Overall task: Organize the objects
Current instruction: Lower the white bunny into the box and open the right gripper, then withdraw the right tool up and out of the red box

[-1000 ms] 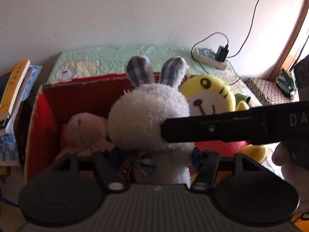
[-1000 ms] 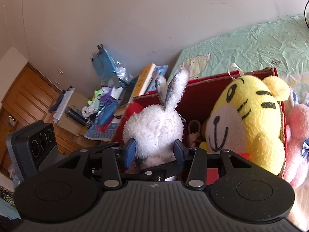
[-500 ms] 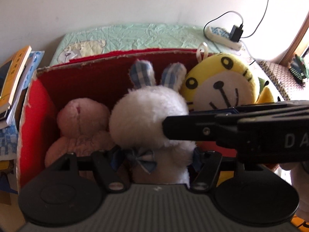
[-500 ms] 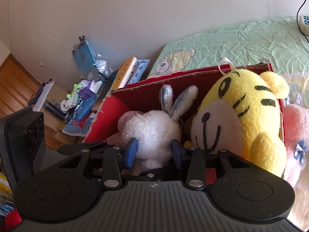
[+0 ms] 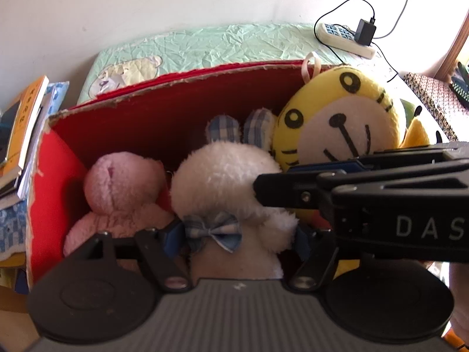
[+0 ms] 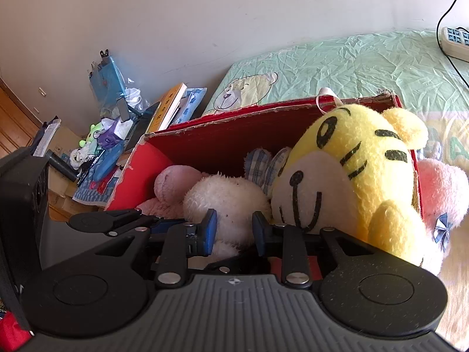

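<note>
Green-sheeted bed carries red box; white rabbit plush seated inside, left gripper opening off it, right gripper closing round it; release next.

The box sat on the bed. Inside it, the rabbit toy stood in the middle, the bear toy to its left and the tiger toy to its right. Books lay left of the box, a power strip behind it.
</note>
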`<action>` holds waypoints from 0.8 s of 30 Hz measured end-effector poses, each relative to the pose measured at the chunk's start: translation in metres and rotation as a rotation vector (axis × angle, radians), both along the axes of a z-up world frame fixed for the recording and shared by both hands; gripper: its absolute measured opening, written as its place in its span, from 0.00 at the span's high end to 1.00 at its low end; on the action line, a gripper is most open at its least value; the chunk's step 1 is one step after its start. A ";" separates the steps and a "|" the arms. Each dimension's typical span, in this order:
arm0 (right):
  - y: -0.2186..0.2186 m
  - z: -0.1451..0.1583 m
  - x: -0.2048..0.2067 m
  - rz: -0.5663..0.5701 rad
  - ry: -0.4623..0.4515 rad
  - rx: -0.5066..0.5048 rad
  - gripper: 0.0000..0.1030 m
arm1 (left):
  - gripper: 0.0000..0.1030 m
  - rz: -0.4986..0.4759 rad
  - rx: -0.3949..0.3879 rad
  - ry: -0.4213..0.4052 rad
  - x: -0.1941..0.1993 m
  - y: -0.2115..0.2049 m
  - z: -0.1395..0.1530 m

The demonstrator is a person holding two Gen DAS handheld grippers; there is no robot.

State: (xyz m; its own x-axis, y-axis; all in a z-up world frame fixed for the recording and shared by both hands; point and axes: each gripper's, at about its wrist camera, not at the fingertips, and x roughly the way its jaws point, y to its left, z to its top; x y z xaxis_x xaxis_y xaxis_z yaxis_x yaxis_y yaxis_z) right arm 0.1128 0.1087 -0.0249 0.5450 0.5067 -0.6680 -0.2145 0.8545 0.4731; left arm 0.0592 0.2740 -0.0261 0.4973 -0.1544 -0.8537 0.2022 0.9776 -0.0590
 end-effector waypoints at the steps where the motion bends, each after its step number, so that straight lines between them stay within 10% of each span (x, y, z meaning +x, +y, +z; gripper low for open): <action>1: 0.001 0.000 0.001 -0.001 -0.001 -0.002 0.72 | 0.27 -0.002 0.006 0.003 0.001 -0.001 0.000; 24: -0.016 0.000 -0.023 -0.101 -0.043 0.030 0.73 | 0.18 -0.012 0.072 0.010 0.006 -0.012 -0.002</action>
State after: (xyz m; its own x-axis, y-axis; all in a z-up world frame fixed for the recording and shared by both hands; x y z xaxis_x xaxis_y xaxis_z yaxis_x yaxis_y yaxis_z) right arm 0.0901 0.0930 -0.0248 0.6220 0.4674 -0.6282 -0.1491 0.8583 0.4910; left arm 0.0652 0.2620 -0.0278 0.4869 -0.0984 -0.8679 0.2135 0.9769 0.0090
